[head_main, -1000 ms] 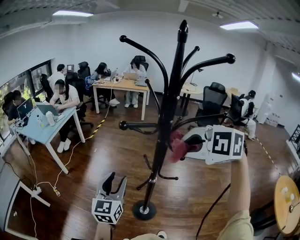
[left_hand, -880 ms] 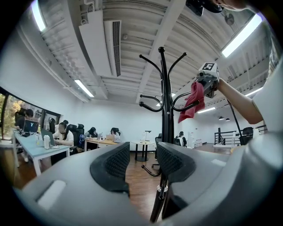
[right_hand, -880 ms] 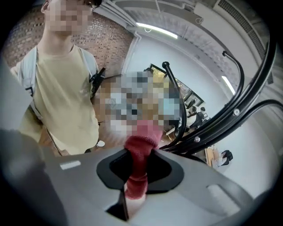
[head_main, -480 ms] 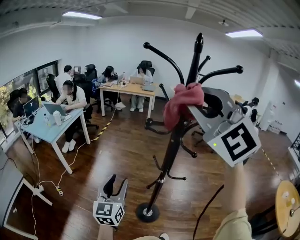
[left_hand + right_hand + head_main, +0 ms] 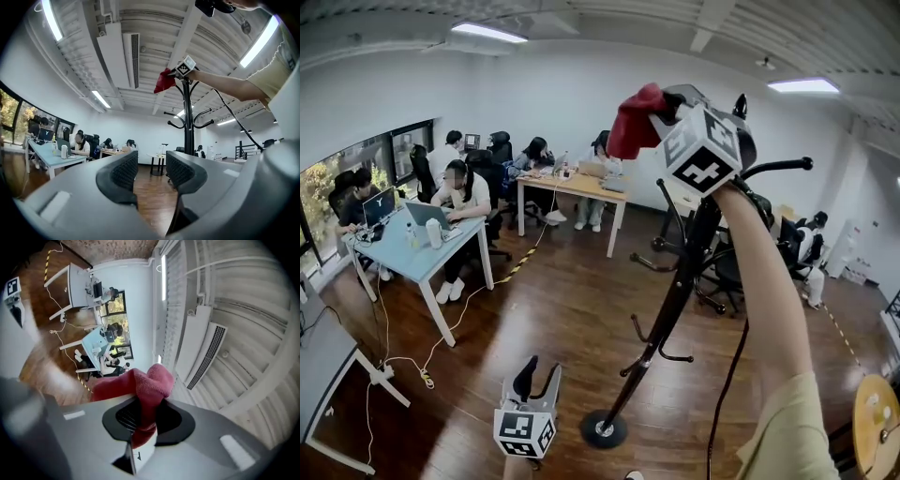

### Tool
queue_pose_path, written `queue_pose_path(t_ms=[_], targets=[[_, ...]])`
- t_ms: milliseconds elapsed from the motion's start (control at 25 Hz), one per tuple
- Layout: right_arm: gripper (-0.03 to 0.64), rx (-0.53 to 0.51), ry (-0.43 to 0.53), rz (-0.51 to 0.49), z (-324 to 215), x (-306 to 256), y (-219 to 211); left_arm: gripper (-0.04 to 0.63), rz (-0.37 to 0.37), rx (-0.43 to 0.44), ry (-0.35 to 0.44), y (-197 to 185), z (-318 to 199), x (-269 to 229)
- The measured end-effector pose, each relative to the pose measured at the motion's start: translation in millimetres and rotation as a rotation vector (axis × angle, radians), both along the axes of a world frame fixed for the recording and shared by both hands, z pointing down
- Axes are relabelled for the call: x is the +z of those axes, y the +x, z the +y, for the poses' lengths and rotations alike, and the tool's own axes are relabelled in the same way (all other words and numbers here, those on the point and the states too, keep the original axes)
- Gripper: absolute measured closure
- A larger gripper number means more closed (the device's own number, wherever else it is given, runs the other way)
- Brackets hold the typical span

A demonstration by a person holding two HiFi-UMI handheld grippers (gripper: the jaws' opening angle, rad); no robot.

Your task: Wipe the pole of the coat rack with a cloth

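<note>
Wide wooden floor (image 5: 562, 309), bare around the coat rack (image 5: 675, 291). Its round base (image 5: 603, 428) stands well apart from the blue desk (image 5: 422, 253) on the left and the wooden table (image 5: 581, 187) further back, both with seated people. A round table (image 5: 874, 403) edges in at lower right. The right gripper (image 5: 654, 111) is held high on an outstretched arm, level with the rack's top, its jaws clamped on a red cloth (image 5: 633, 122). Its own view shows the pinch plainly: cloth bunched between the pads and spilling out above them, with ceiling and an air-conditioning unit (image 5: 206, 352) behind, no pole. The left gripper view, looking up from low down, gives the cloth just left of the pole's top; I cannot tell whether they touch. The left gripper (image 5: 537, 378) sits low near the base, pointing upward, jaws slightly parted with nothing between them, only floor showing through the gap. A cable (image 5: 722, 394) hangs beside the raised arm.
</note>
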State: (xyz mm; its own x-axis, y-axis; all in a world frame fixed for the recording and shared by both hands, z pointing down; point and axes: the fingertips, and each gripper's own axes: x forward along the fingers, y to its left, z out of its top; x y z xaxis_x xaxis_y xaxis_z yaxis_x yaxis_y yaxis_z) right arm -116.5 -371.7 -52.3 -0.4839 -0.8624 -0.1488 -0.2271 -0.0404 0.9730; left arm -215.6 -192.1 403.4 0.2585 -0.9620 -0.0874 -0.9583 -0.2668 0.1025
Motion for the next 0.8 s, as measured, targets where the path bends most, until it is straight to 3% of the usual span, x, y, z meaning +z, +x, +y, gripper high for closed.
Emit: queue_pose_path(t_ms=[360, 520, 680, 800], targets=[[0.568, 0.429, -0.001, 0.259, -7, 83, 91, 0.416, 0.001, 0.042, -0.013, -3, -1, 10], [0.568, 0.471, -0.120, 0.342, -12, 139, 115, 0.416, -0.001, 0.068, -0.022, 1, -6, 15], [0.568, 0.498, -0.096, 0.441, -13, 179, 123, 0.416, -0.003, 0.104, -0.031, 12, -8, 18], [0.568, 0.461, -0.190, 0.428, -7, 198, 130, 0.416, 0.001, 0.112, -0.028, 15, -8, 15]])
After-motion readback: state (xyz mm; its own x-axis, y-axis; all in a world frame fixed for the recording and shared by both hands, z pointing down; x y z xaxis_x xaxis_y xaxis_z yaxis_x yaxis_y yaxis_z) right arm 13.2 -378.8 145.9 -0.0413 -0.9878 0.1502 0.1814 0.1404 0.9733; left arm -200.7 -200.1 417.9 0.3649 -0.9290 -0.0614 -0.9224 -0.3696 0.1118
